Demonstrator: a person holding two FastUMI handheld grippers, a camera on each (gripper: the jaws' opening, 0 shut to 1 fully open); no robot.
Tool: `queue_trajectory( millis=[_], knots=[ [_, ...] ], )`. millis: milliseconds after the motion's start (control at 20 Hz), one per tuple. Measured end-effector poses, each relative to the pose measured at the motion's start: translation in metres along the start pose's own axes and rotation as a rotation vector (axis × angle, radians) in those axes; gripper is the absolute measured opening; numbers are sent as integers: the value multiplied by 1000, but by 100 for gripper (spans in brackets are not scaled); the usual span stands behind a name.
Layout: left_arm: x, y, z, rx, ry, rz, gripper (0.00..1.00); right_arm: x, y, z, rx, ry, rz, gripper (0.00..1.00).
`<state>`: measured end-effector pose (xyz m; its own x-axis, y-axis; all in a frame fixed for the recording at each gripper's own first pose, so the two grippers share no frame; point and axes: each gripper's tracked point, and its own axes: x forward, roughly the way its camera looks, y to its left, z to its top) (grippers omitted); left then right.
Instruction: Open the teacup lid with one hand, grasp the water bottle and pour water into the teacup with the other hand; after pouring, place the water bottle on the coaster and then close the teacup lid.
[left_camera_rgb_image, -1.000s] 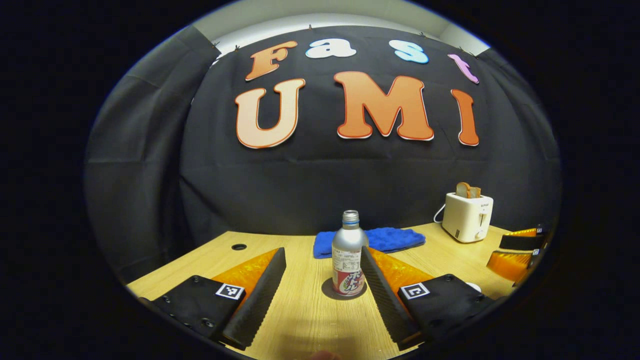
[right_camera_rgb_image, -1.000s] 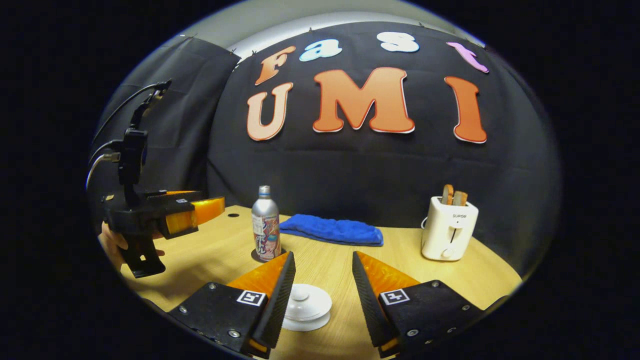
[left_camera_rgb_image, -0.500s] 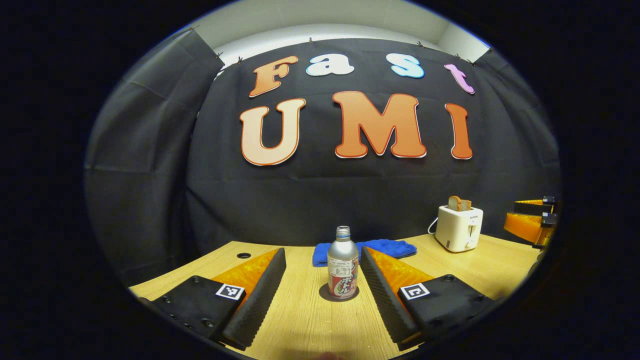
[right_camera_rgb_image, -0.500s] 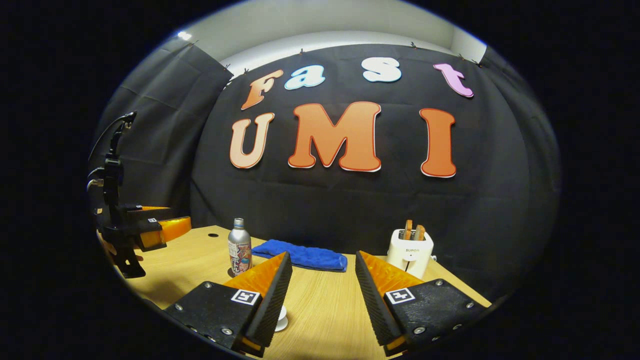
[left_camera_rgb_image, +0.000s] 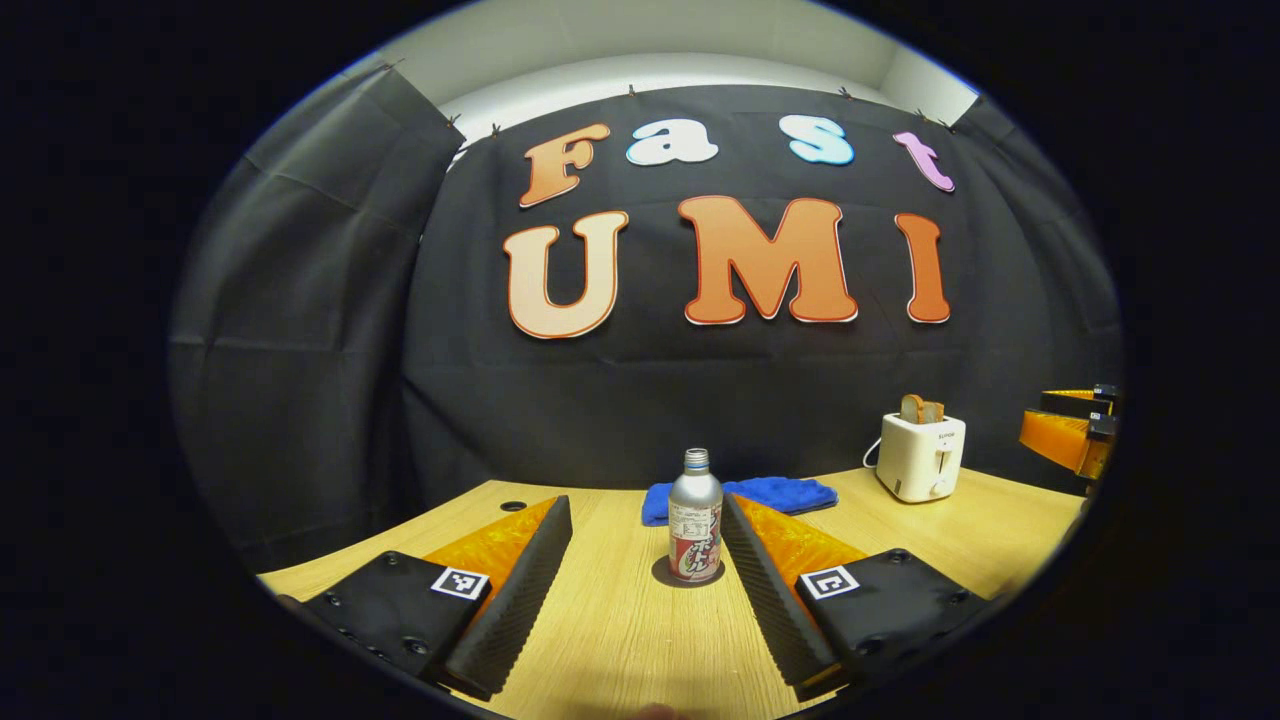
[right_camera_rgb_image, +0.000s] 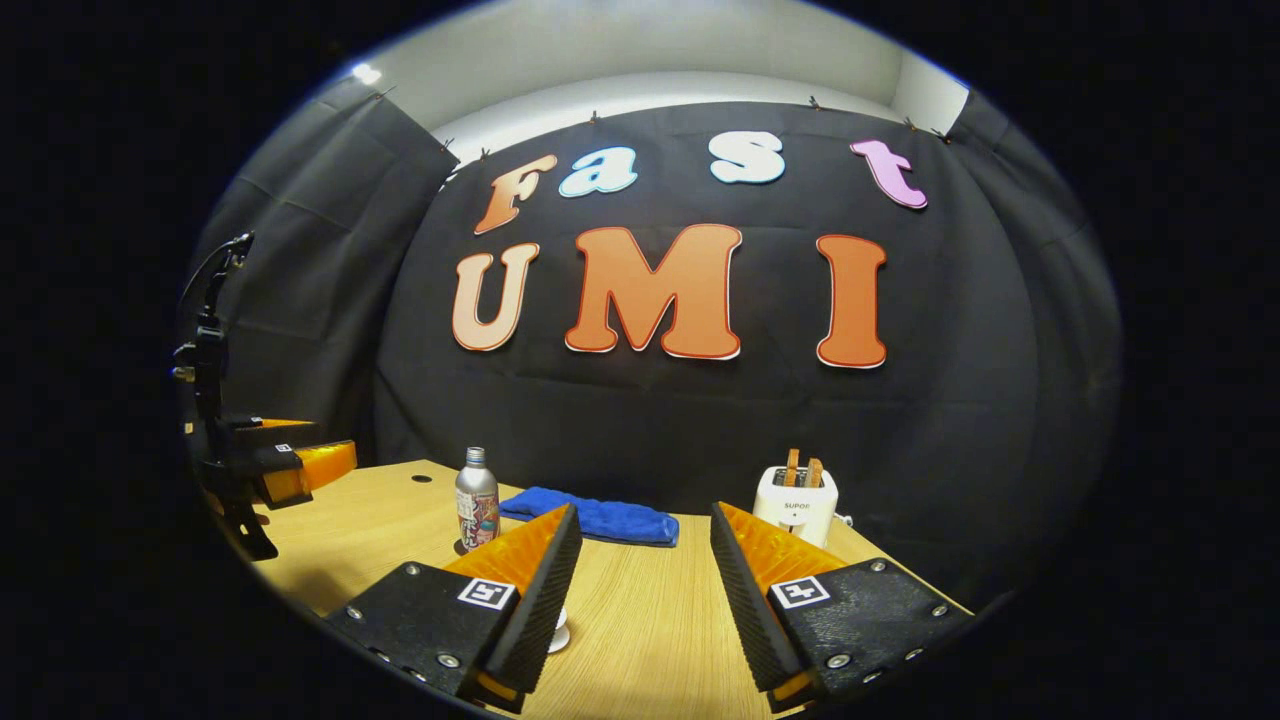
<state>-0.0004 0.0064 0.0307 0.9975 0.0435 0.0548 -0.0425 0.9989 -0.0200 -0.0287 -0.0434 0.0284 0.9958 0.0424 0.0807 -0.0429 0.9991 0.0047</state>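
Note:
The silver water bottle (left_camera_rgb_image: 695, 515) stands upright on a dark round coaster (left_camera_rgb_image: 660, 578) on the wooden table, a little beyond my left gripper (left_camera_rgb_image: 644, 508), whose fingers are open and hold nothing. In the right gripper view the same bottle (right_camera_rgb_image: 477, 505) is at the left, with the left gripper (right_camera_rgb_image: 285, 465) held above the table's left edge. My right gripper (right_camera_rgb_image: 644, 512) is open and holds nothing. A sliver of the white lidded teacup (right_camera_rgb_image: 561, 633) peeks out beside its left finger; the rest is hidden. The right gripper (left_camera_rgb_image: 1070, 435) also appears at the far right of the left gripper view.
A white toaster (left_camera_rgb_image: 922, 457) with bread in its slots stands at the back right of the table. A folded blue cloth (left_camera_rgb_image: 770, 493) lies behind the bottle. A small cable hole (left_camera_rgb_image: 513, 506) sits near the table's back left corner.
Both grippers have drawn back from the table's objects, so bottle and toaster look smaller. The teacup lid has slid almost out of sight behind the right gripper's left finger.

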Motion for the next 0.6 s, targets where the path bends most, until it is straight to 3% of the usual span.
queue_trajectory(
  millis=[150,350,600],
  knots=[
    [-14,0,3,-4,-9,1,94,-9,1,2,-3,-2,-14,78],
    [-27,1,4,4,-14,-5,100,-22,8,8,-9,-6,-11,78],
    [-33,-2,10,5,-45,-14,100,-31,11,13,-16,-20,-20,79]
  ],
)
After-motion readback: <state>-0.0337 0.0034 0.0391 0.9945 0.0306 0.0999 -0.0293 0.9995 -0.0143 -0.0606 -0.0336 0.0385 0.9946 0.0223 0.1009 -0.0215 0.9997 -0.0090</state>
